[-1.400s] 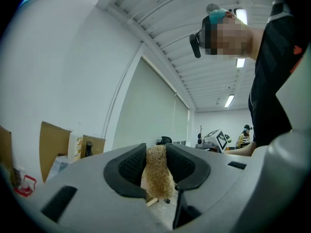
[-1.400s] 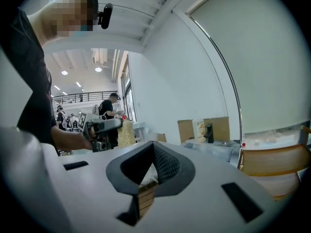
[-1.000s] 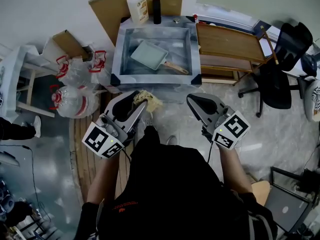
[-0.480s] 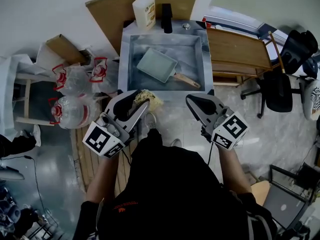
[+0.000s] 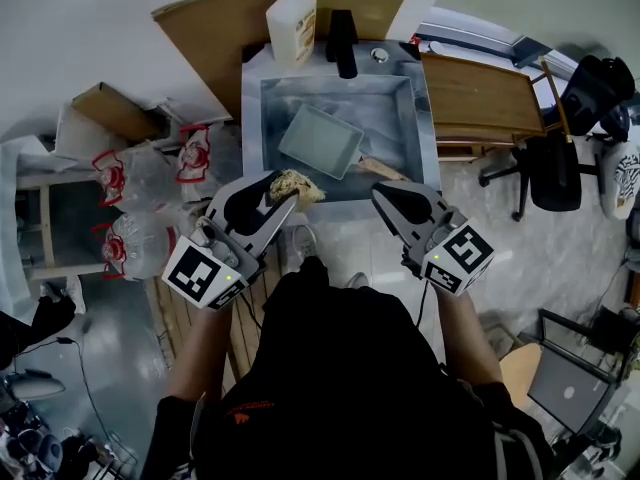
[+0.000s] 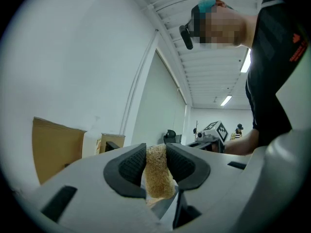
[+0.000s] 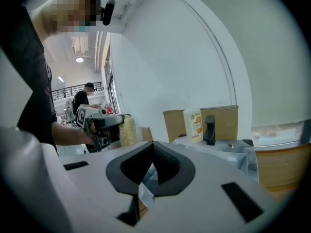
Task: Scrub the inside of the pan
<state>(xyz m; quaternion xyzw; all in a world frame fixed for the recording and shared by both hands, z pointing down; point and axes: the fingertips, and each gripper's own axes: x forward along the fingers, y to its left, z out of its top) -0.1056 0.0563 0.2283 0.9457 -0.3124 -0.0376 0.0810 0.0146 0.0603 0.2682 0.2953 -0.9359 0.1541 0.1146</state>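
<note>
A pale green rectangular pan (image 5: 320, 140) with a wooden handle (image 5: 378, 168) lies tilted in the steel sink (image 5: 254, 118). My left gripper (image 5: 287, 190) hovers at the sink's front left rim, shut on a tan fibrous scrubber (image 5: 298, 185). In the left gripper view the scrubber (image 6: 158, 176) is squeezed between both pads. My right gripper (image 5: 381, 196) is at the front right rim, near the handle's end. It is shut with nothing in it, and in the right gripper view its jaws (image 7: 153, 152) meet tip to tip. Both grippers are above the rim, outside the pan.
A soap bottle (image 5: 291, 13) and a black faucet (image 5: 343, 30) stand at the back of the sink. A wooden rack (image 5: 480, 93) adjoins the sink's right side, with office chairs (image 5: 555, 168) beyond. Plastic bags (image 5: 140, 183) and cardboard (image 5: 200, 33) crowd the left.
Sink and pan have drawn nearer in the head view as both grippers came forward to the front rim. The scrubber stays in the left jaws, and the right jaws stay shut.
</note>
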